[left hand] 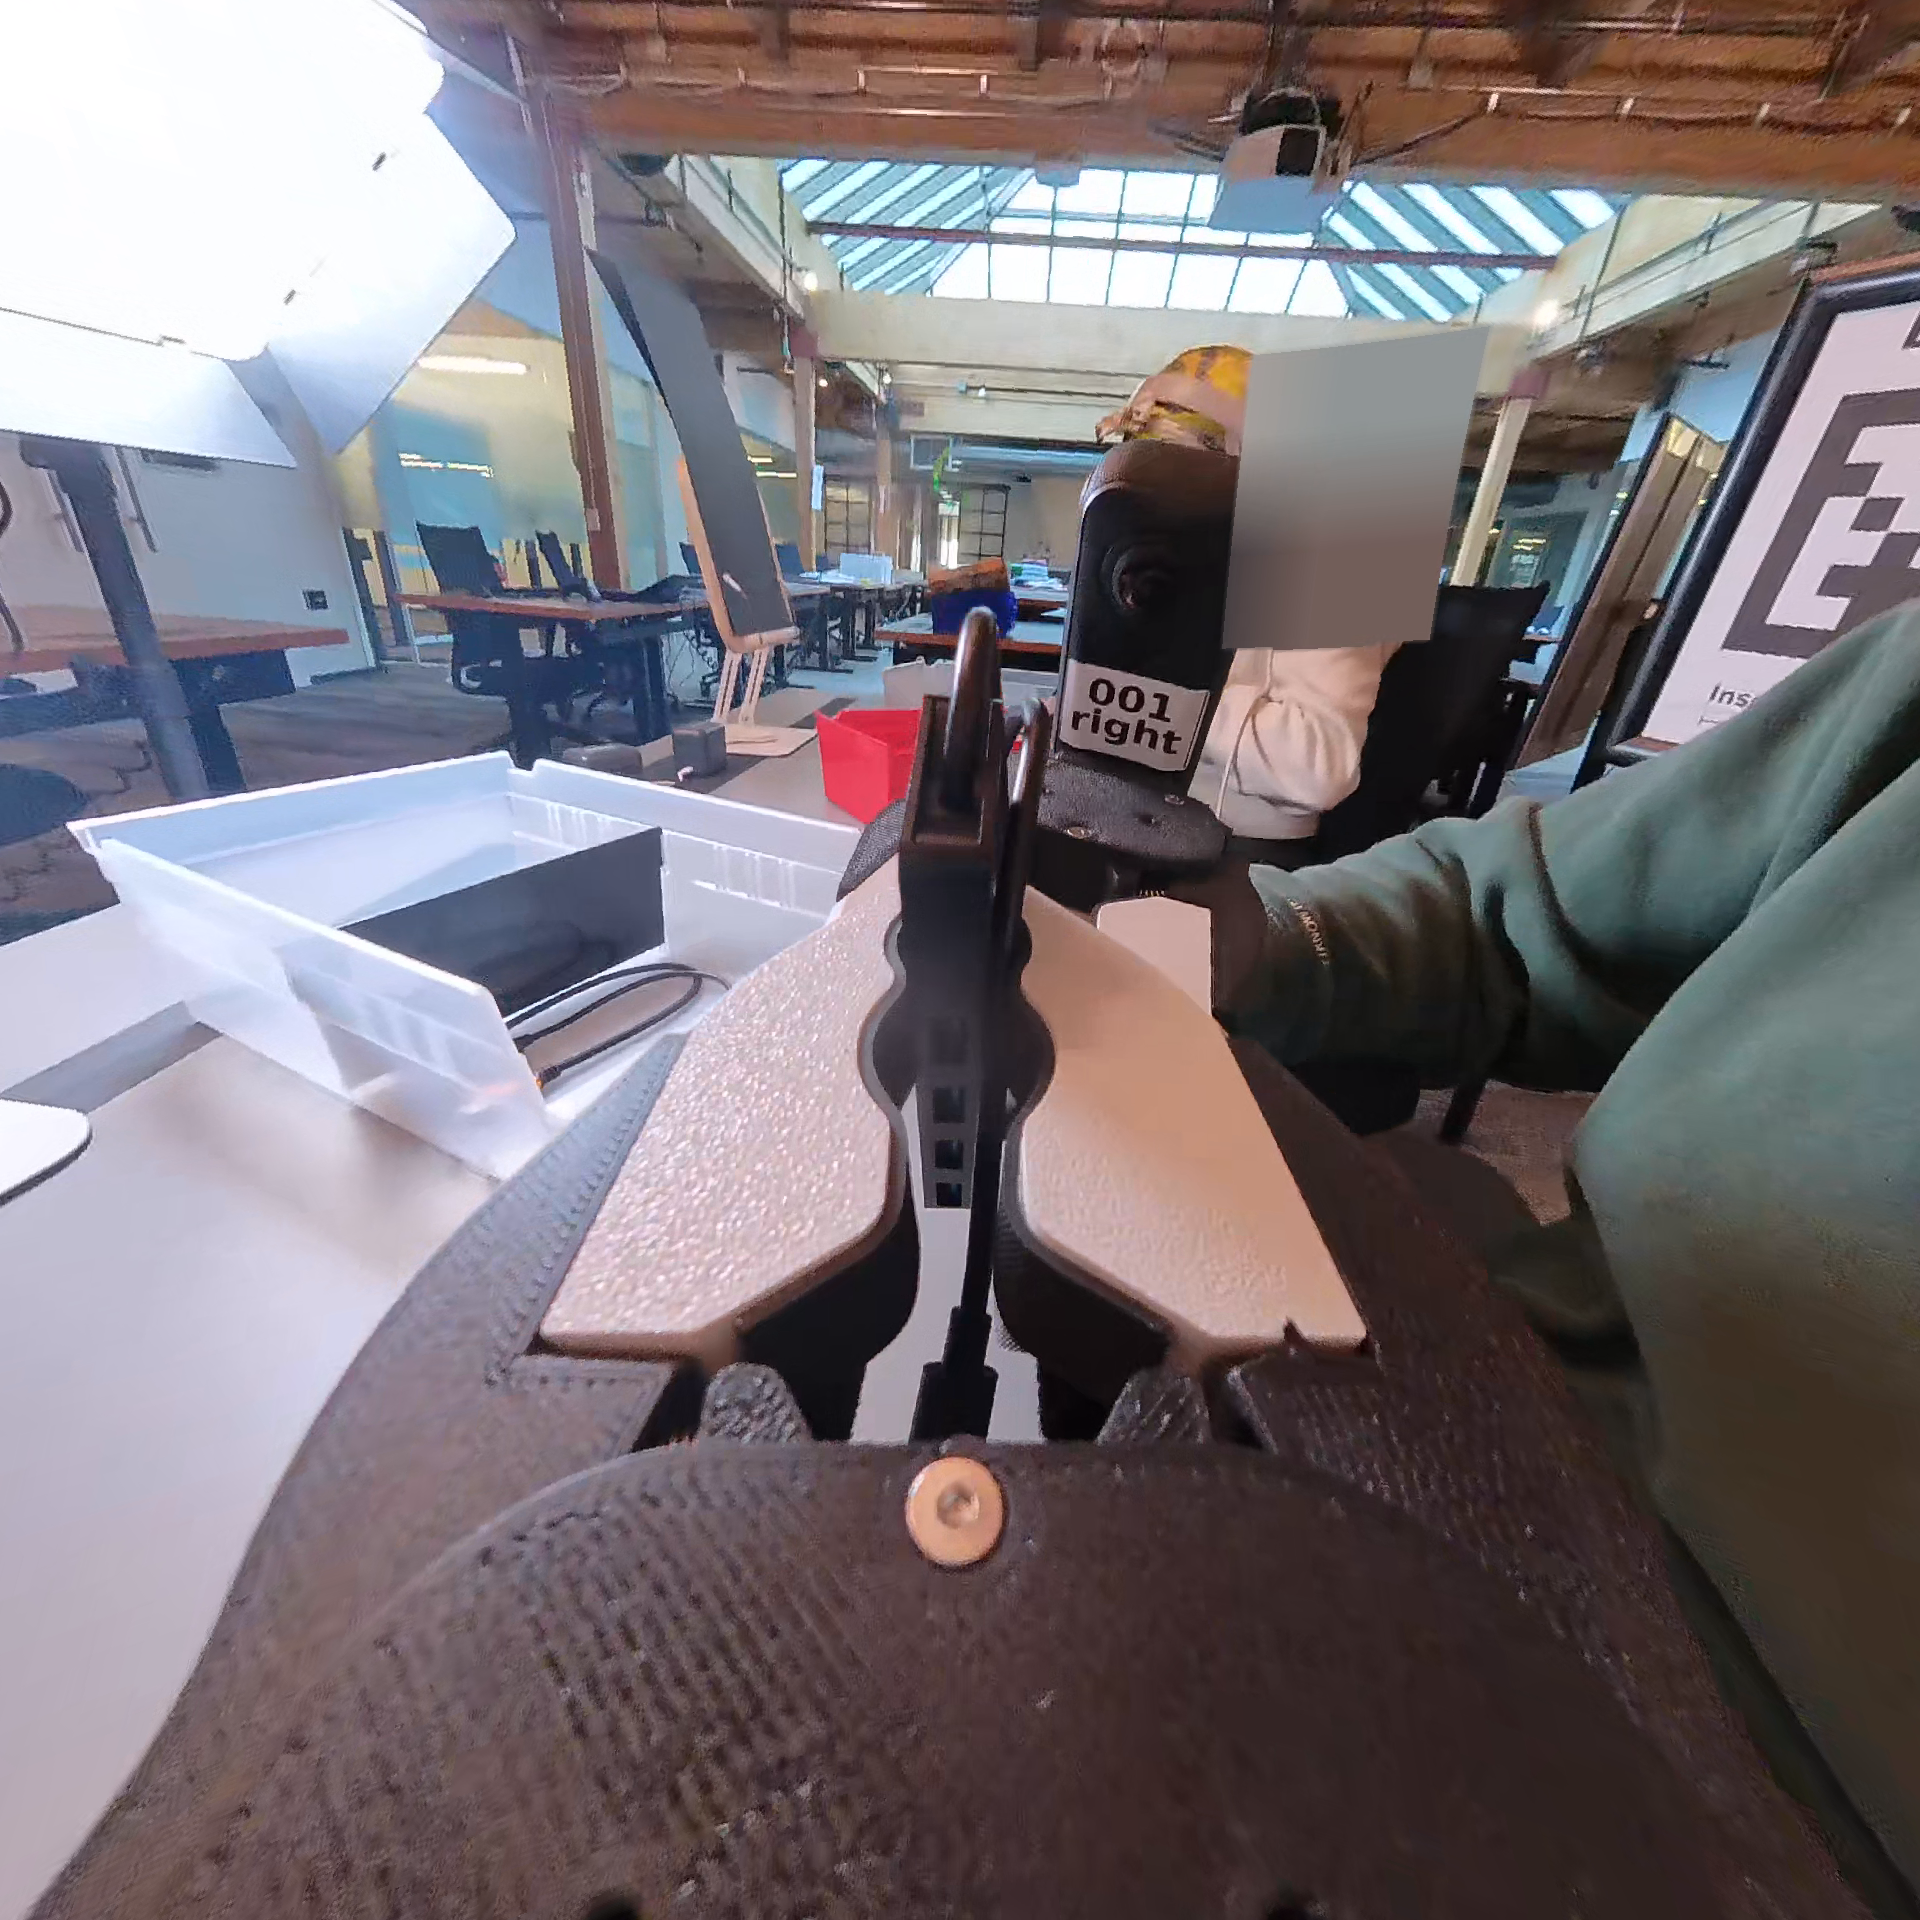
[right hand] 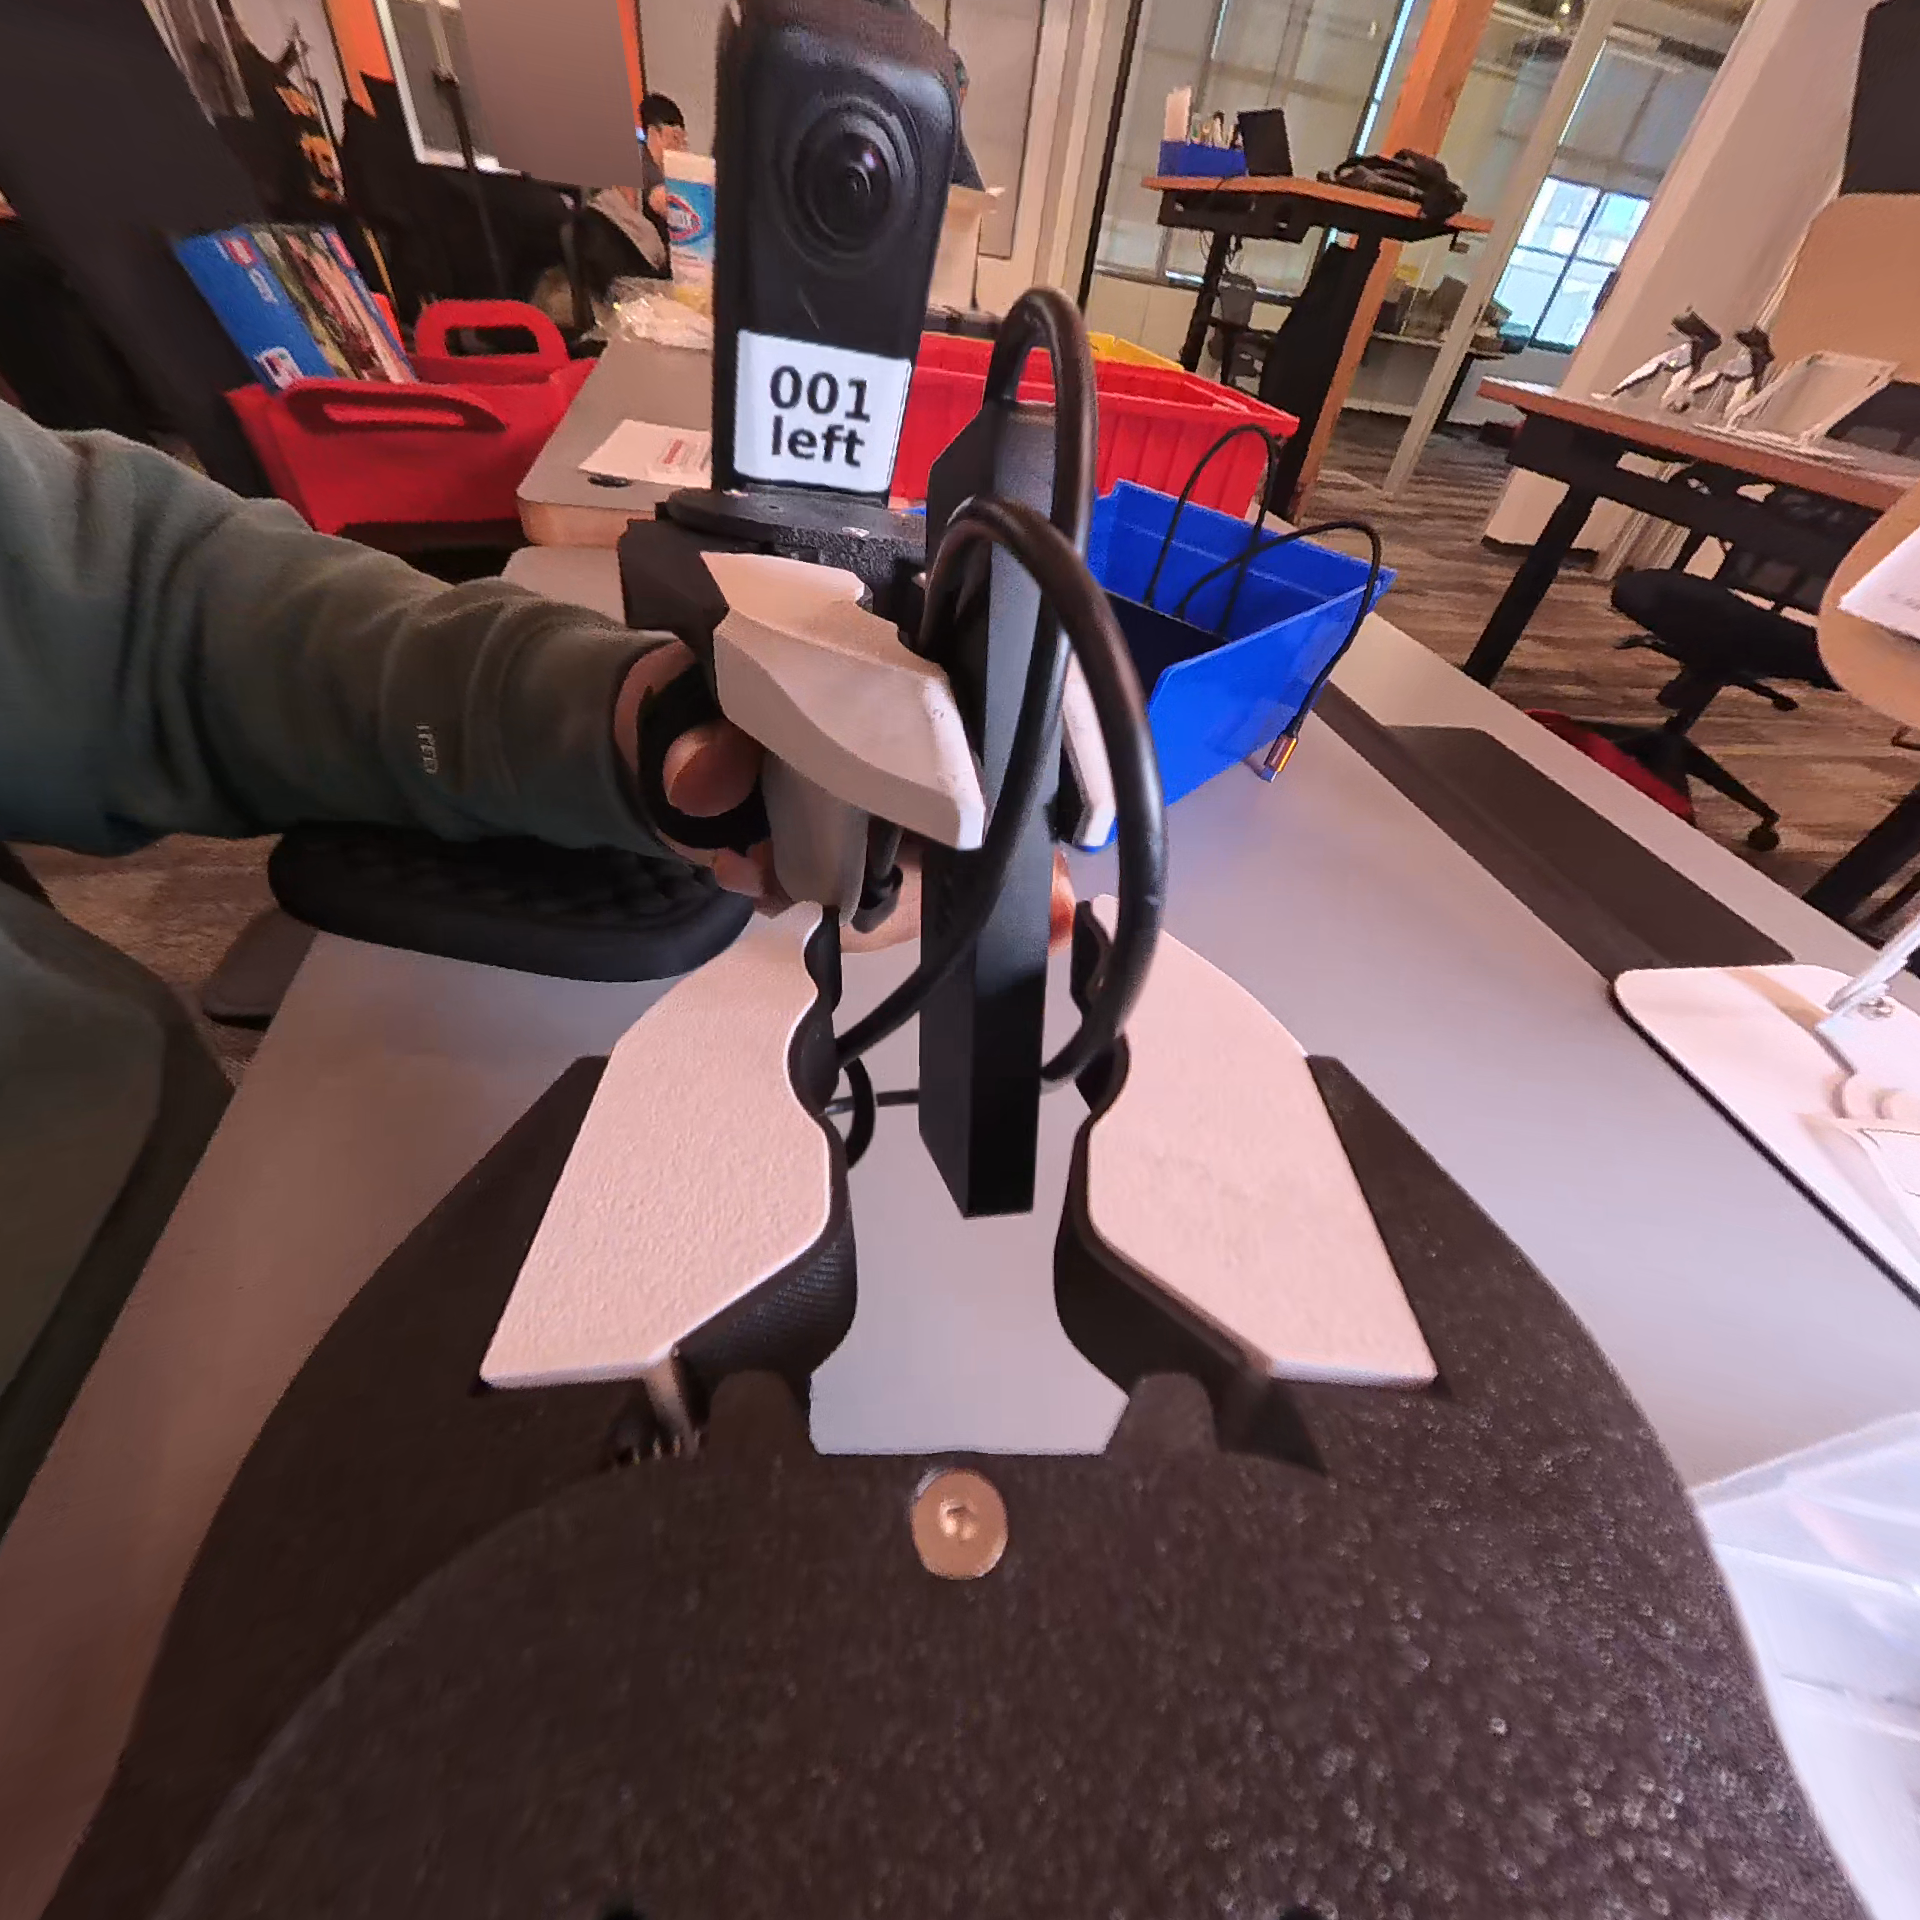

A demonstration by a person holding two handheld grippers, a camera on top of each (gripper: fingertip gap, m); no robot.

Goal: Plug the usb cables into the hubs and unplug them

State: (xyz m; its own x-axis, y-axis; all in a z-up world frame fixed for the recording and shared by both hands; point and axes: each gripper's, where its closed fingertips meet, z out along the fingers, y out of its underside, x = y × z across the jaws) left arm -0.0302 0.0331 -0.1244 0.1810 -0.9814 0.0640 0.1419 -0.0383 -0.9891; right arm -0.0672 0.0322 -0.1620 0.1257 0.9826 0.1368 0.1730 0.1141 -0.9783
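A black USB hub (left hand: 940,883) stands upright, clamped between the fingers of my left gripper (left hand: 956,914). Its row of ports (left hand: 951,1122) faces the left wrist camera. The hub's black cable (right hand: 1132,727) loops around it and runs down between the left fingers (left hand: 971,1268). In the right wrist view the hub (right hand: 982,987) hangs between the spread fingers of my right gripper (right hand: 956,935), which is open and does not touch it. The cable loop brushes both right fingers. My left gripper (right hand: 1023,821) holds the hub from the far side.
A clear plastic tray (left hand: 416,1039) holding a black box and cables lies on the grey table (left hand: 208,1351). A blue bin (right hand: 1247,644) with cables stands beyond the hub, one plug (right hand: 1283,753) hanging over its edge. Red bins (right hand: 416,447) and a white lamp base (right hand: 1766,1029) are nearby. Left tips to right tips: about 5 cm.
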